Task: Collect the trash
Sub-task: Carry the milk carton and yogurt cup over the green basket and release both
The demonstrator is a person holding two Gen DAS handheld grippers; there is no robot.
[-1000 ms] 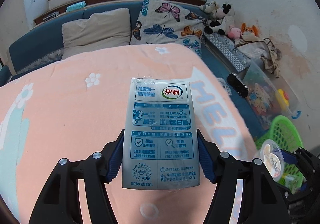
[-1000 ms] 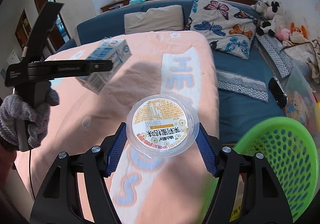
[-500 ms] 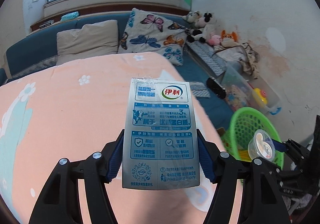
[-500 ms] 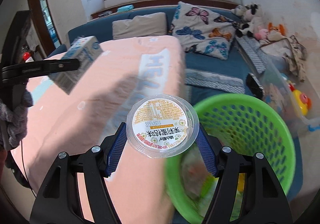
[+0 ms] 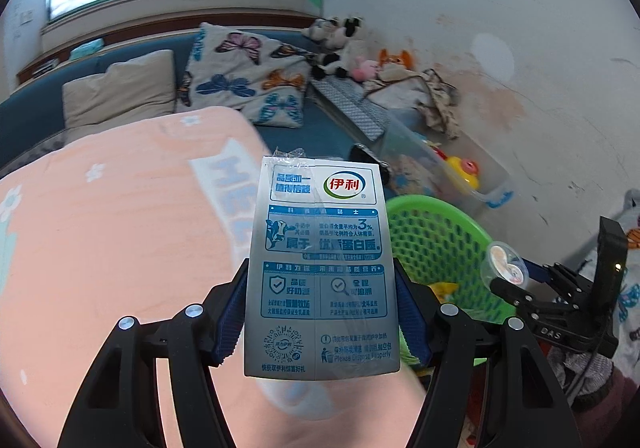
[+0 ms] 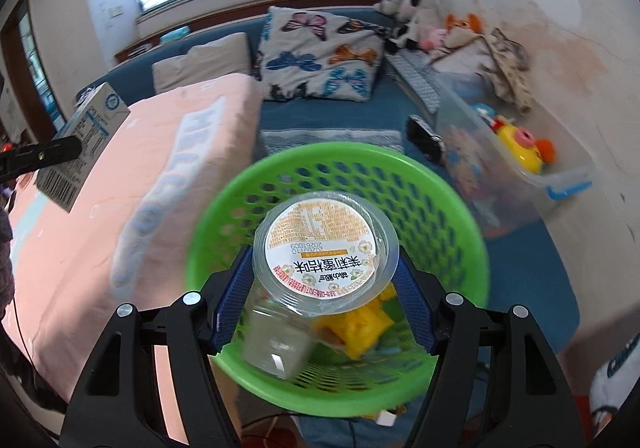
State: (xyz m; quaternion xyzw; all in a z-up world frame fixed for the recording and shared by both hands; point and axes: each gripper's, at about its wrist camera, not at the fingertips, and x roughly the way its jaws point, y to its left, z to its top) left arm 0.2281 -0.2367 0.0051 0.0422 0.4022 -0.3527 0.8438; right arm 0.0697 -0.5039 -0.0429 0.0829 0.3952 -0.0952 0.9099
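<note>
My left gripper (image 5: 320, 312) is shut on a silver-blue milk carton (image 5: 320, 268) and holds it upright over the right edge of the pink bed. The carton also shows in the right wrist view (image 6: 80, 143), far left. My right gripper (image 6: 324, 288) is shut on a clear plastic cup (image 6: 326, 252) with a printed foil lid, held directly above the green mesh basket (image 6: 452, 232). The cup also shows in the left wrist view (image 5: 505, 266), over the basket's (image 5: 432, 244) right rim. Yellow wrappers (image 6: 360, 324) and other trash lie in the basket.
A pink blanket (image 5: 112, 248) covers the bed to the left. Behind it are a blue sofa with a butterfly pillow (image 5: 248, 83) and plush toys (image 5: 340, 47). A clear bin of toys (image 6: 500, 167) stands by the right wall.
Both grippers have swung right, off the bed toward the basket. The cup now hangs over the basket's middle; the carton has come near the basket's left rim.
</note>
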